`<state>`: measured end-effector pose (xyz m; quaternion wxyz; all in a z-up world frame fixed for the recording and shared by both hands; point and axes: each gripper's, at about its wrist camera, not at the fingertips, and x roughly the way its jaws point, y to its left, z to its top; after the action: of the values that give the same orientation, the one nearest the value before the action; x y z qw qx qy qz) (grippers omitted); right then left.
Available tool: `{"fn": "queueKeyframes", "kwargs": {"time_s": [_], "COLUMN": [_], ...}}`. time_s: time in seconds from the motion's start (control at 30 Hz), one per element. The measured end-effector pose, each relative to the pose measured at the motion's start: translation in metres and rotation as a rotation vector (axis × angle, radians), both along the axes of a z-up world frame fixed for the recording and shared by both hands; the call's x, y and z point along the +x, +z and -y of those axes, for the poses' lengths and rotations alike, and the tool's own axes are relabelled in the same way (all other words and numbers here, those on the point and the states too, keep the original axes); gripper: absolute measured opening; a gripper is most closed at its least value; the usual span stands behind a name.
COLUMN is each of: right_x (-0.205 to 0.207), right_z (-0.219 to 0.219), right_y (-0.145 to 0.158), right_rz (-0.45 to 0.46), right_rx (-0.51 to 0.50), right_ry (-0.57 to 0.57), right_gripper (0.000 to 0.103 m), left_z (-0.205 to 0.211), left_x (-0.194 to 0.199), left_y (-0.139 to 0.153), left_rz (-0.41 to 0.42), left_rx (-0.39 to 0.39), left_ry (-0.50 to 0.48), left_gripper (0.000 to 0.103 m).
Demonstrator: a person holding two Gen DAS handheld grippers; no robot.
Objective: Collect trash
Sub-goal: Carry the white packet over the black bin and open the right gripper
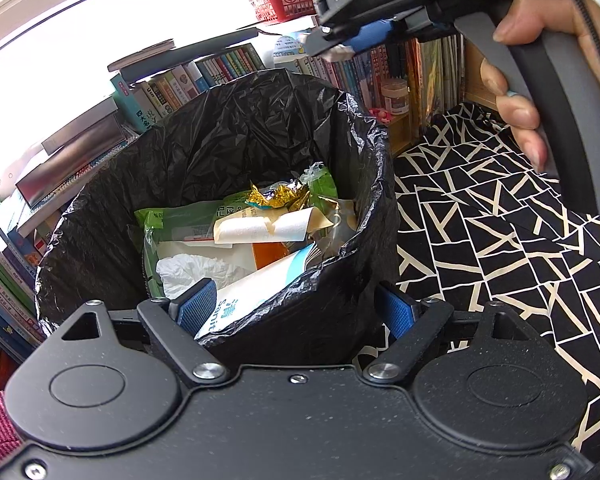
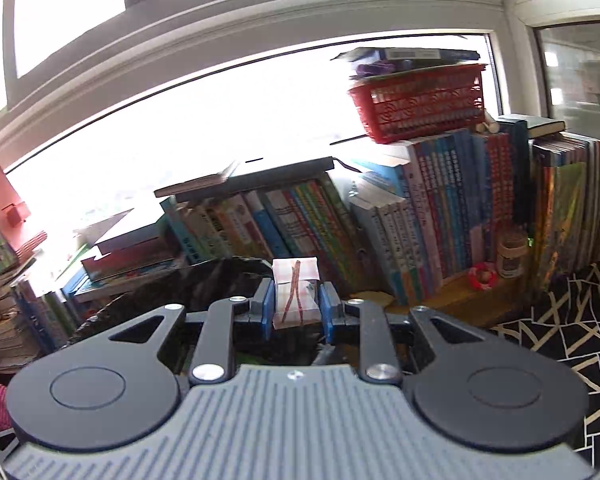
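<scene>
While your left gripper [image 1: 296,312] straddles the rim of the lined bin [image 1: 228,152], jaws clamped on it, your right gripper [image 2: 296,308] pinches a small paper packet [image 2: 295,294] above the opening. Wrappers [image 1: 240,232] already fill the bottom; this piece awaits dropping.

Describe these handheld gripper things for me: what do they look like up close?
Each gripper is matte black plastic with two round discs, silver screws and blue ribbed pads. The left gripper has a flat black body; the right gripper has a grey ribbed top. The other camera shows its curved grey handle, a black cable and raised letters.
</scene>
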<state>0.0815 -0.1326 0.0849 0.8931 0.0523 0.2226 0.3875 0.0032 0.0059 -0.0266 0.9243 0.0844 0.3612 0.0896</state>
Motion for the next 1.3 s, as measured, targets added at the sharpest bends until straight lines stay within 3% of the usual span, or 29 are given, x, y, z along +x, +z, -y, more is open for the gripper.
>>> {"fn": "queueKeyframes", "kwargs": {"time_s": [0.4, 0.77, 0.93, 1.07, 1.3], "right_x": [-0.044, -0.047, -0.048, -0.048, -0.046], "right_z": [-0.023, -0.028, -0.028, -0.027, -0.022], "right_y": [-0.003, -0.01, -0.011, -0.01, -0.006], "right_rz": [-0.028, -0.066, -0.069, -0.068, -0.071], "right_rx": [-0.015, -0.029, -0.035, -0.031, -0.016], "right_ry": [0.214, 0.251, 0.258, 0.252, 0.213], "right_gripper": [0.032, 0.035, 0.051, 0.053, 0.066], "left_z": [0.001, 0.001, 0.001, 0.001, 0.003], "left_x": [0.0, 0.0, 0.0, 0.0, -0.003], "left_y": [0.0, 0.0, 0.0, 0.0, 0.001], "left_rz": [0.0, 0.0, 0.0, 0.0, 0.011], "left_rx": [-0.003, -0.004, -0.004, -0.005, -0.011], "left_ry": [0.001, 0.0, 0.0, 0.001, 0.0], "left_gripper": [0.084, 0.084, 0.084, 0.084, 0.084]}}
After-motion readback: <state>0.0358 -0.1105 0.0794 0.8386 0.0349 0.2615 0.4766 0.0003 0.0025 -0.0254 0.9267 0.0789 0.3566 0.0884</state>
